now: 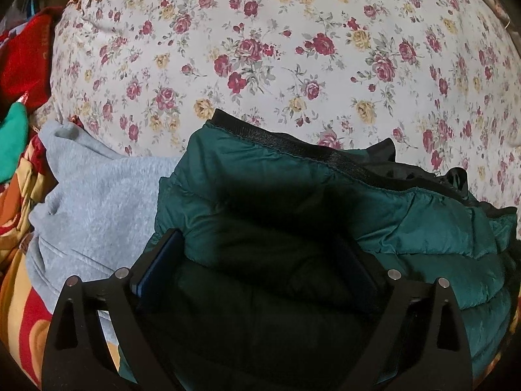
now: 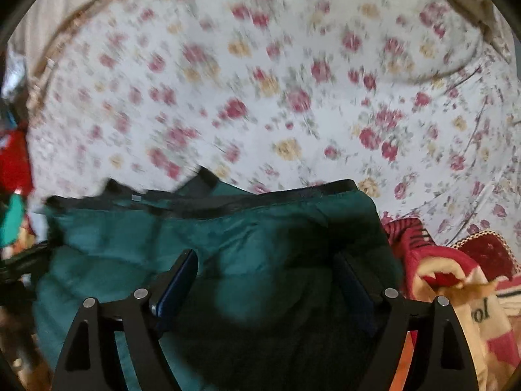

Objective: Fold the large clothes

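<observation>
Both grippers tilt down over a dark green puffer jacket [image 1: 293, 202] lying on a flowered bedsheet [image 1: 293, 49]. The left gripper [image 1: 260, 257] has its fingers spread wide, jacket bulging up between them, pads not pressing it. The right gripper [image 2: 270, 270], also wide apart, straddles the jacket's padding. A grey sweatshirt [image 1: 97, 202] lies just left of the left fingers.

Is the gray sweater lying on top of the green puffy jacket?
No, in the left wrist view the gray sweater lies beside the green puffy jacket, and the jacket's edge overlaps it.
</observation>
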The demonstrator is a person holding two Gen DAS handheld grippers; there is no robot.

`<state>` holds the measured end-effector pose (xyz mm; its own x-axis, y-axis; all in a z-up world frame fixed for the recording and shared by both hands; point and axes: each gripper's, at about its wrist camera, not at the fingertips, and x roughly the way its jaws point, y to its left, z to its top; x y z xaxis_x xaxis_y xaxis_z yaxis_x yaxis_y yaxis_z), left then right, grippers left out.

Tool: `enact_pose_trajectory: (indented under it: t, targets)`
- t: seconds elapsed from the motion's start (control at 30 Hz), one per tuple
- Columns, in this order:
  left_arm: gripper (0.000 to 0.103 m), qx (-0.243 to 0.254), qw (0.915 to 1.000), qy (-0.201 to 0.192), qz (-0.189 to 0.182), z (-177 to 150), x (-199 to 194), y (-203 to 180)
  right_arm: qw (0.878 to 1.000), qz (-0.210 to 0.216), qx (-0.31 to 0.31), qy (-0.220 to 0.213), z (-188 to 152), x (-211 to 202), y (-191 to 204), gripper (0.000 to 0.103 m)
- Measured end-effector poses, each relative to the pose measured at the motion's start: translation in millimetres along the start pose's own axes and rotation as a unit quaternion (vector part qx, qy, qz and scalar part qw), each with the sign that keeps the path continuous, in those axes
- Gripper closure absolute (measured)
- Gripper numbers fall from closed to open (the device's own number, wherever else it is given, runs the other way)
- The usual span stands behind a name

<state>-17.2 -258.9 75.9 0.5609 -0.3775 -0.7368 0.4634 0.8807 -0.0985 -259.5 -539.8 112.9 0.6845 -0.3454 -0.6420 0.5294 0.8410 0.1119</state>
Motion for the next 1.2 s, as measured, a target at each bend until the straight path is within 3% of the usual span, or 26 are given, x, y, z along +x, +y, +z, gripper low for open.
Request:
enact_pose_trajectory:
  t: [0.13,0.27,0.43,0.73,1.03,1.2]
  targets:
    - [0.008,0.000,1.0000,-0.004,0.000,-1.0,-0.1,0.7,1.000,0.005,-0.027,0.000,-12.3,-19.5,7.5,0.020]
    - [0.008,0.001,1.0000,-0.007,0.001,-1.6,-0.3,-0.1,0.999,-0.004,0.010,0.033,-31.0,8.9,-9.5,0.020]
    - [0.008,0.003,1.0000,-0.004,0.002,-1.4,-3.5,-0.9,0.999,0.000,0.020,0.037,-38.5,26.5,-13.4,0.018]
    - [0.008,0.018,0.9998,-0.011,-0.002,-18.1,-49.7,3.3,0.999,0.017,0.045,0.012,-38.0,-39.2,-15.5,0.018]
    - [0.008,0.021,0.9998,0.000,0.005,-53.5,-84.1,14.2,0.995,-0.056,0.044,0.063,-65.0,-16.9,-26.1,0.018]
    - [0.008,0.020,0.9998,-0.004,0.005,-66.6,-101.3,24.5,0.996,-0.057,0.045,0.058,-67.1,-40.0,-21.2,0.018]
